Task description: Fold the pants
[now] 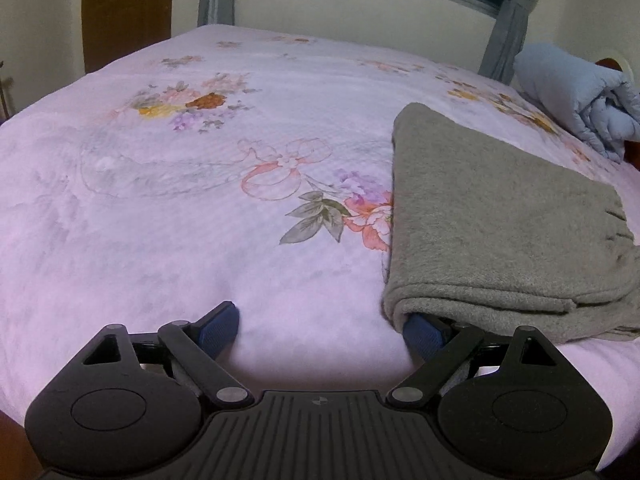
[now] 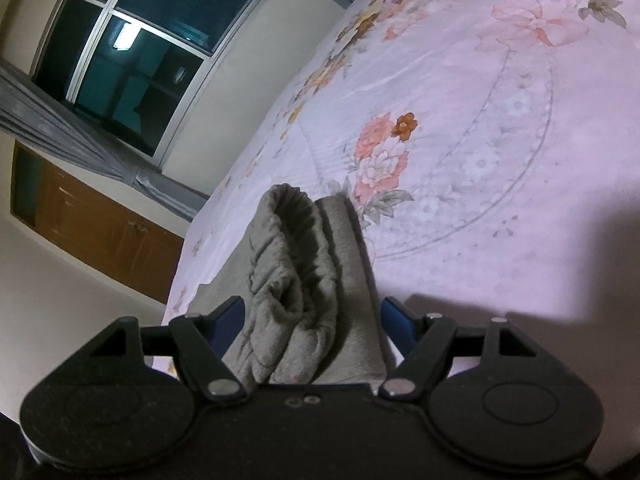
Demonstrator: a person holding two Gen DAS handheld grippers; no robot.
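Pants (image 1: pixel 500 216) lie folded on the bedspread (image 1: pixel 200 200). Your left gripper (image 1: pixel 324 324) gapes empty, one finger tucked under their corner. Your right gripper (image 2: pixel 312 316) straddles the waistband end; grip unclear. Lift both sides evenly.

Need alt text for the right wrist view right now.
Folded grey pants, gathered waistband up, lie between the right gripper's spread blue fingers on a pink floral bedspread. A dark window and grey curtain fill the upper left.

Pink floral bedspread (image 1: pixel 160 208), folded grey pants (image 1: pixel 500 224) lying on it, rolled blue blanket (image 1: pixel 580 96) at far corner
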